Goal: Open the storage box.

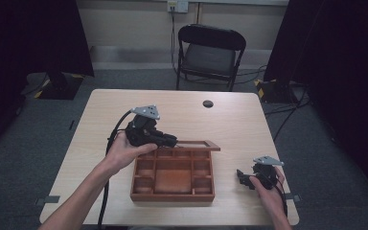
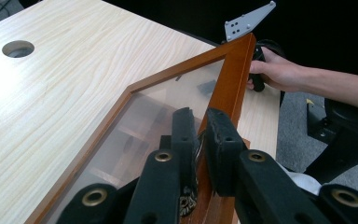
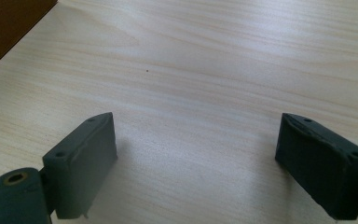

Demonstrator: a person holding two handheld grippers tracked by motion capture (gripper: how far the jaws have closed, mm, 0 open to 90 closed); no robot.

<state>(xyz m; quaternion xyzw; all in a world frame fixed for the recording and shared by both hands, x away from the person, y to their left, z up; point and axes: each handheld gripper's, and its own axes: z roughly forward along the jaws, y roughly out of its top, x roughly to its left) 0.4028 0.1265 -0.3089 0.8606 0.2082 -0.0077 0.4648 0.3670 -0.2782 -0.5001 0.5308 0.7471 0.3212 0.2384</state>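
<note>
Table (image 1: 124, 103): standing at centre, bearing all items. Compartment box (image 1: 172, 179): sitting on the table toward its near edge, at about 6 o'clock from the table's middle. Glazed lid (image 1: 199, 144): lying along the box's far side, at 12 o'clock from the box. Left gripper (image 1: 170, 140): resting at the lid's frame, at 11 o'clock from the box. Right gripper (image 1: 241, 178): sitting at 3 o'clock from the box, apart from it. Cable hole (image 1: 208, 103): lying at 12 o'clock, far side. Chair (image 1: 210, 52): standing behind the table at 12 o'clock.

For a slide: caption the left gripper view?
Left gripper clamped on the wooden frame of a box's glass lid, above the table.
</note>
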